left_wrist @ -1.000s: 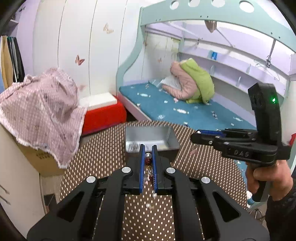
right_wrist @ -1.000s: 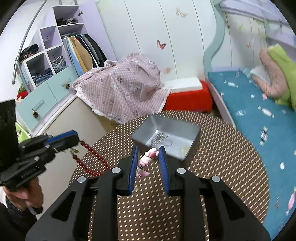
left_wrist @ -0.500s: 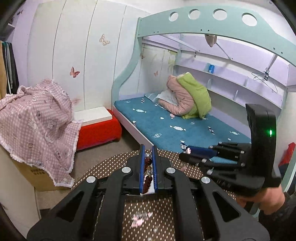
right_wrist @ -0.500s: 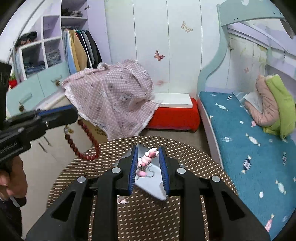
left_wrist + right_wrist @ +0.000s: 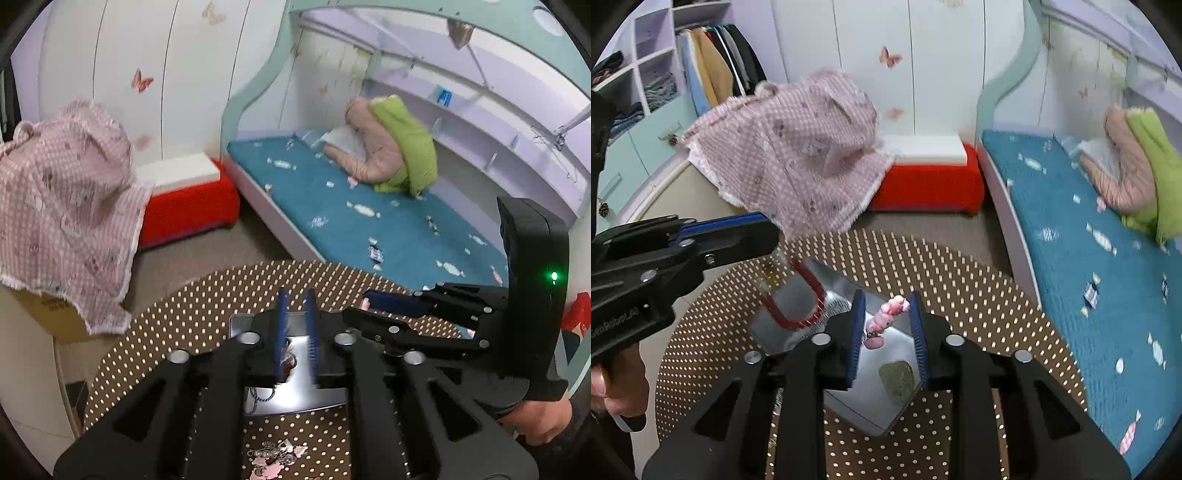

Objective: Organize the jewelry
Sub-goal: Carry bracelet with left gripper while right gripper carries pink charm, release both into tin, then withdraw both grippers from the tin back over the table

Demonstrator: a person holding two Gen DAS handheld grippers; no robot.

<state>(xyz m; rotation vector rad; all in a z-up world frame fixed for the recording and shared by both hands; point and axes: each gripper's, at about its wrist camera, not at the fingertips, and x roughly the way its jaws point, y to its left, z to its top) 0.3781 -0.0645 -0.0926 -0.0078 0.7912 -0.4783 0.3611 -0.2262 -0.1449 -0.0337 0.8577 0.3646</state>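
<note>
a: left gripper?
b: over the metal tray on the dotted bench. jaws opening. in the right wrist view the red bead bracelet hangs blurred just below its tip, over the tray's left part; cannot tell if the pads touch it.

a: right gripper?
b: jaws opening too. the pink charm sits between the blue pads, over the tray; contact unclear, looks loose.

a: anything in the tray?
b: a dull greenish piece near the right gripper, a dark cord at the tray's near left edge.

a: elsewhere?
b: small pink and silver trinkets on the bench, near side of the tray.

a: surroundings?
b: pink checked cloth far left, blue bed right.
</note>
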